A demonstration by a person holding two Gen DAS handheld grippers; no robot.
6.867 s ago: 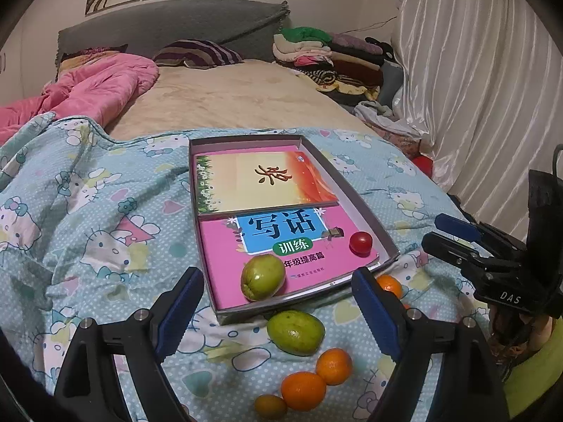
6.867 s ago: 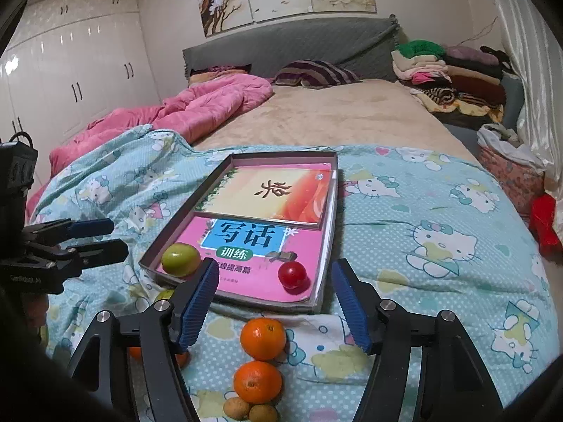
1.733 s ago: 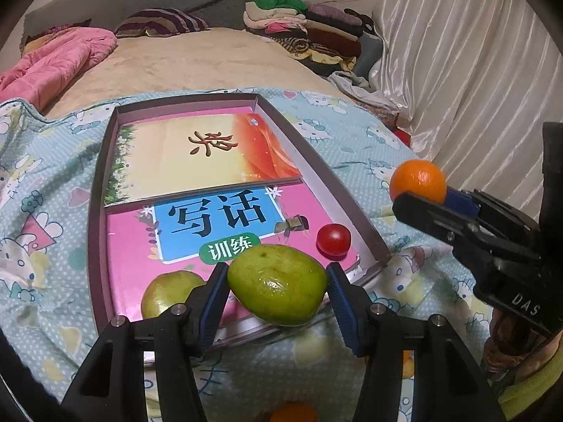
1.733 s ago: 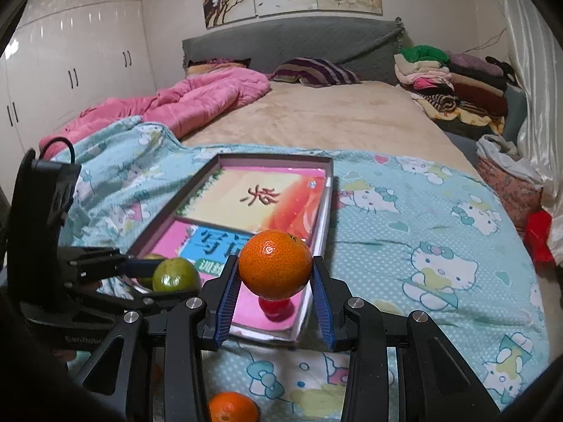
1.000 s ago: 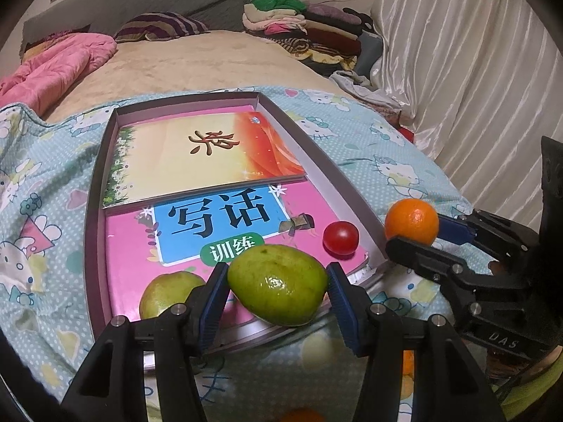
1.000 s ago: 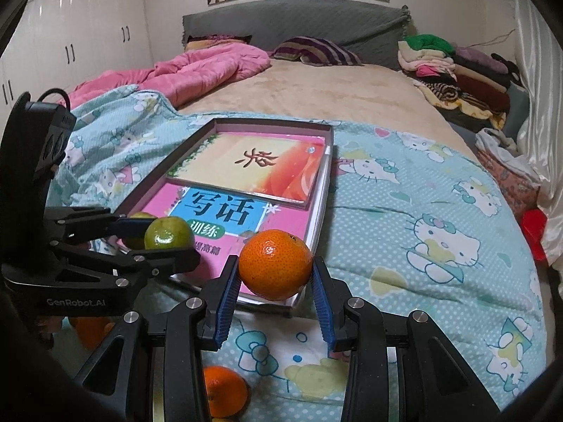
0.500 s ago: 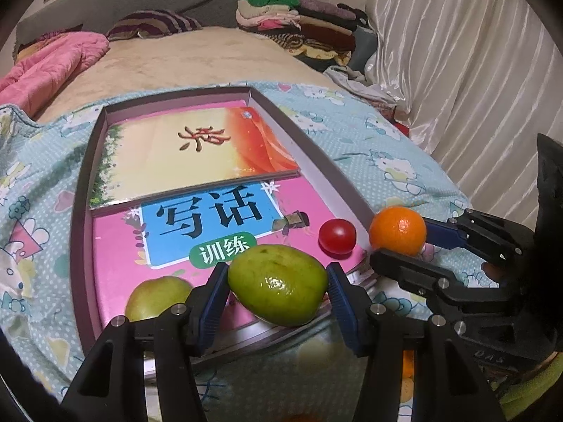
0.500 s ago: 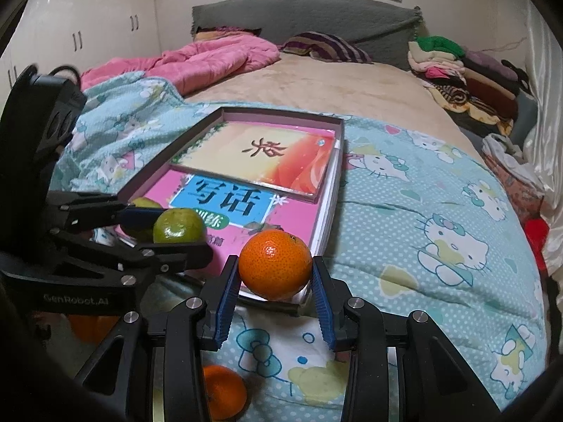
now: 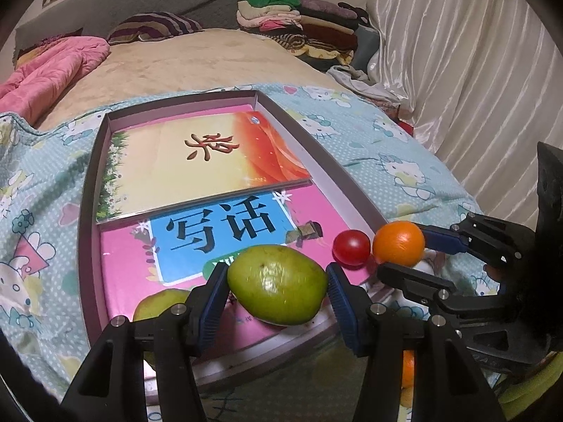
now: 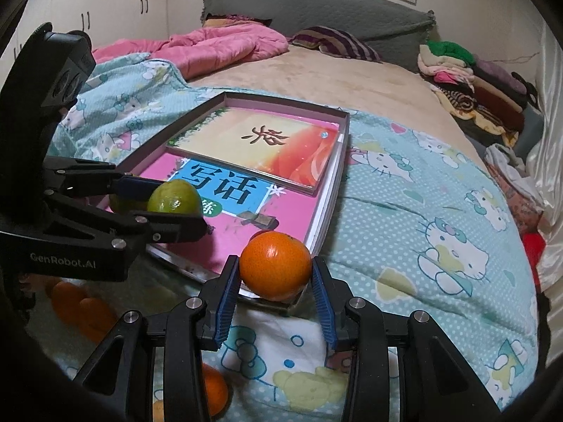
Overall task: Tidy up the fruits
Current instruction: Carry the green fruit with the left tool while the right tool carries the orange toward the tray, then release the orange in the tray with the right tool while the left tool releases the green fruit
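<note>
My left gripper (image 9: 278, 290) pinches a green fruit (image 9: 277, 284) over the tray's (image 9: 84, 232) near edge, above the pink book (image 9: 123, 263). A second green fruit (image 9: 158, 304) rests at the near-left corner. My right gripper (image 10: 276, 281) clamps an orange (image 10: 275, 264) at the near-right corner, beside the cherry tomato (image 9: 351, 252).
</note>
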